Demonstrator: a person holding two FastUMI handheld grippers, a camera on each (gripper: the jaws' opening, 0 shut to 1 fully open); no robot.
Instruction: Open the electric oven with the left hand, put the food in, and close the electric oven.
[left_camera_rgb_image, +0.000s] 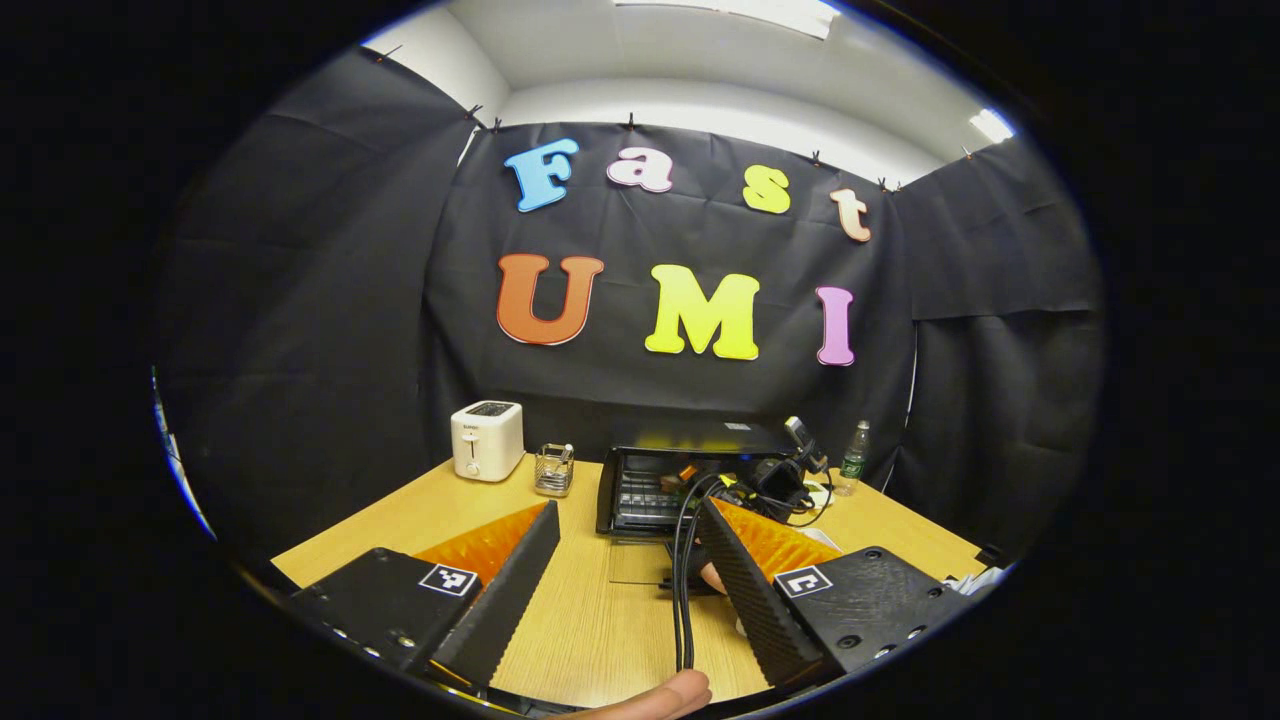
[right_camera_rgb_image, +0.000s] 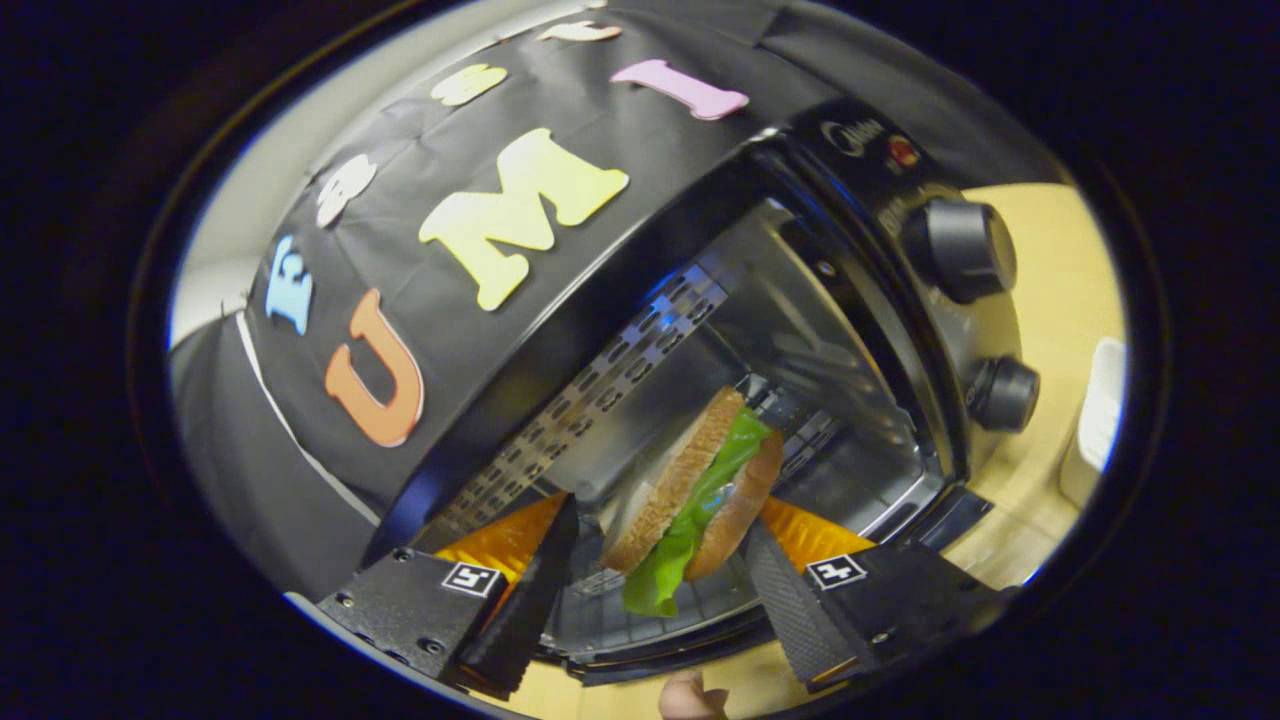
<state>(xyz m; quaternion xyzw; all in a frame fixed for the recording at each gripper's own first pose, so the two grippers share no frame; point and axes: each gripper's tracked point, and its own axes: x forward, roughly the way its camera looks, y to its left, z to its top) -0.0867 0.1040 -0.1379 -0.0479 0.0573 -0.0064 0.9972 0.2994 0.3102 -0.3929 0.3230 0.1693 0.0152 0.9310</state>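
Hanging between the jaws of the right gripper (right_camera_rgb_image: 655, 590), the sandwich (right_camera_rgb_image: 690, 500) stands on edge inside the mouth of the electric oven (right_camera_rgb_image: 860, 330), its lettuce trailing down toward the wire rack (right_camera_rgb_image: 650, 615). The jaws are spread wide; a gap shows on each side of the bread, so neither finger seems to press on it, and I cannot tell what bears it. The oven's perforated inner wall (right_camera_rgb_image: 590, 400) runs close along one side of the sandwich, the smooth metal wall nearer the knobs (right_camera_rgb_image: 960, 250) lies on the other, with some open room between food and either wall. The lower front edge of the cavity sits just under the fingertips.

In the left gripper view, the left gripper (left_camera_rgb_image: 625, 560) hovers above the desk (left_camera_rgb_image: 590, 620) with its jaws wide apart and nothing between them. Bare desk stretches ahead of it to the oven, whose door (left_camera_rgb_image: 640, 555) lies folded down. A black cable (left_camera_rgb_image: 683, 600) runs across that stretch. A toaster (left_camera_rgb_image: 487, 440), a small wire holder (left_camera_rgb_image: 553, 470) and a bottle (left_camera_rgb_image: 853, 458) stand along the back edge, well apart from the jaws.
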